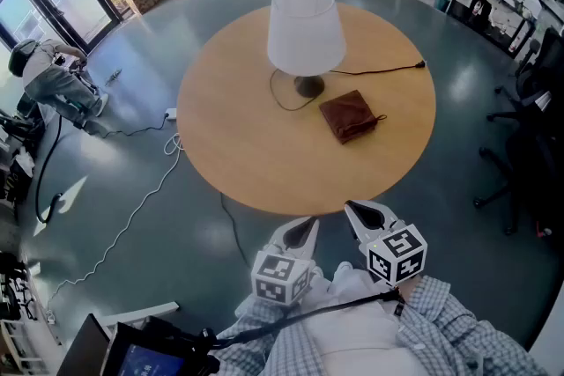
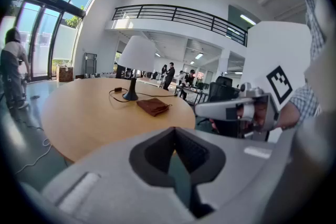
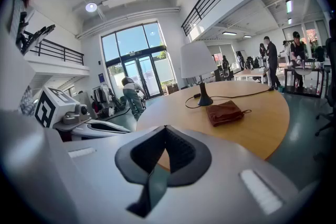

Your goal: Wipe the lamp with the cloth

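The brown cloth (image 1: 350, 115) lies folded on the round worktop (image 1: 238, 145), just beside the base of the lamp (image 1: 305, 31). The left gripper (image 1: 308, 226) and right gripper (image 1: 352, 210) hover well short of the lamp — both jaws pressed together, empty.

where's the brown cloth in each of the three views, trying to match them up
Head view: the cloth is right of centre, on the round table.
Left gripper view: the cloth is slightly left of centre, above the jaws.
Right gripper view: the cloth is right of centre, at mid height.
Shared landmark: the lamp with the white shade; in every view the cloth lies just right of its dark base and nearer the camera.
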The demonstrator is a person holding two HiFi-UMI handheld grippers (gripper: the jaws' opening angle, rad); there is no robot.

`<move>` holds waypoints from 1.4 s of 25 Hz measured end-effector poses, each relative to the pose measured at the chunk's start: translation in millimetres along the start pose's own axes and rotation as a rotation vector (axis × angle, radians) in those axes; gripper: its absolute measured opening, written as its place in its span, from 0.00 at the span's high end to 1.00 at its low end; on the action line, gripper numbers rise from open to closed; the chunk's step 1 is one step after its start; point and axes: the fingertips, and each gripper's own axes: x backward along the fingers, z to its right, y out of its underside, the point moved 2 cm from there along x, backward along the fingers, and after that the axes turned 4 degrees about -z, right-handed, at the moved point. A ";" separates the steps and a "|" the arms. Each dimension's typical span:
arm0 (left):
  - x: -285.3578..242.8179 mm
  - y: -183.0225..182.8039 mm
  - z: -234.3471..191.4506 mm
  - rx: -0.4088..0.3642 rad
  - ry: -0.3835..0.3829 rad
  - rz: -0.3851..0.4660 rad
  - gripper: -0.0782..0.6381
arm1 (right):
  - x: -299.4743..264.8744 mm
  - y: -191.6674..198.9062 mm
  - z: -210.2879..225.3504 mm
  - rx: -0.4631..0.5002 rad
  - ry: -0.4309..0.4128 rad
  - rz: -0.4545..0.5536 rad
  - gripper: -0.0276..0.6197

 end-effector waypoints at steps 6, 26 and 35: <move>-2.0 -0.6 -0.8 -0.002 0.003 0.005 0.89 | -1.4 -0.2 2.6 -0.007 0.004 0.005 0.95; -3.6 -3.7 8.0 -0.012 -0.016 -0.006 0.89 | 12.9 -4.3 16.6 -0.061 0.010 0.029 0.95; -12.1 -4.9 17.0 0.006 -0.076 0.013 0.89 | 33.4 -3.0 39.2 -0.052 -0.015 0.028 0.95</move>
